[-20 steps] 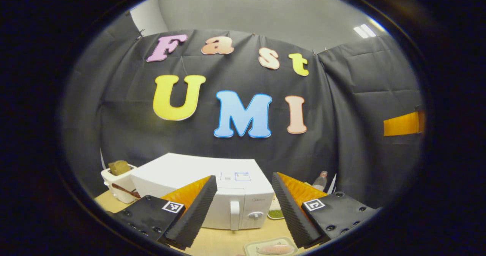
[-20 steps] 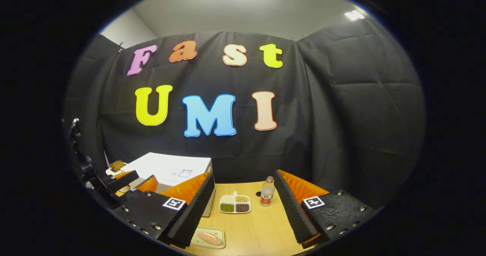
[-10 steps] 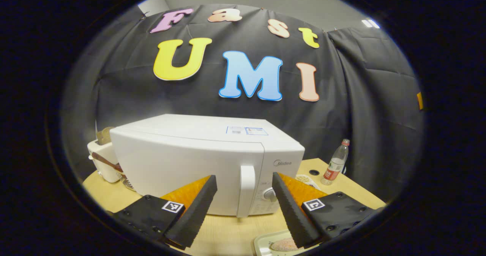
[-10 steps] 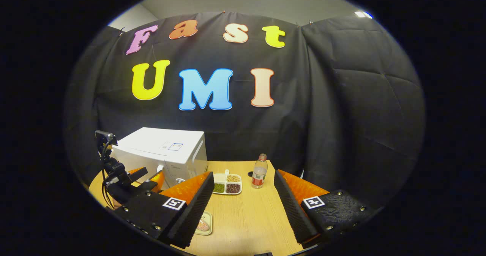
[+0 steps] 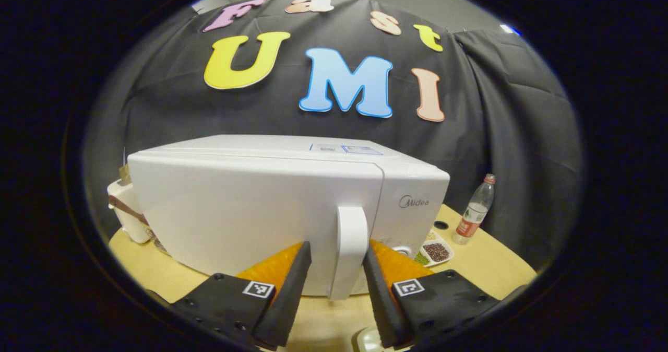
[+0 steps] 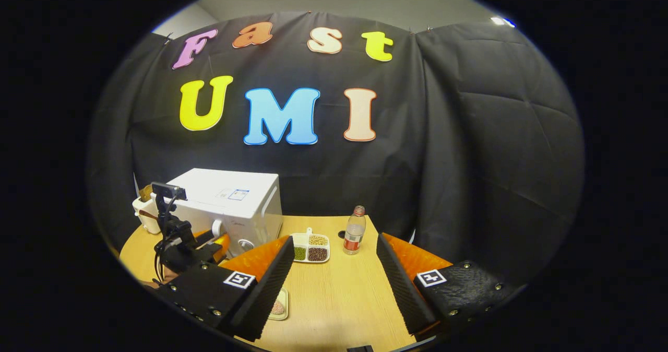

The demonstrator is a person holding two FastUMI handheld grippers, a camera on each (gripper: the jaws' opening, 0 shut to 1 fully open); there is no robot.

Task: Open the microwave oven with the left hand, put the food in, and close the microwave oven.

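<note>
On the tabletop [image 6: 339, 300] the microwave [image 6: 229, 206] stands left — a divided dish [image 6: 311, 247] just right of it, then a bottle [image 6: 354, 230]; a toaster [image 6: 143, 213] sits left of the microwave.

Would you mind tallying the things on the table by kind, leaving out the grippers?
Microwave oven: 1
Water bottle: 1
Divided dish of beans: 1
Food tray: 1
White container behind the microwave: 1
Total: 5
</note>
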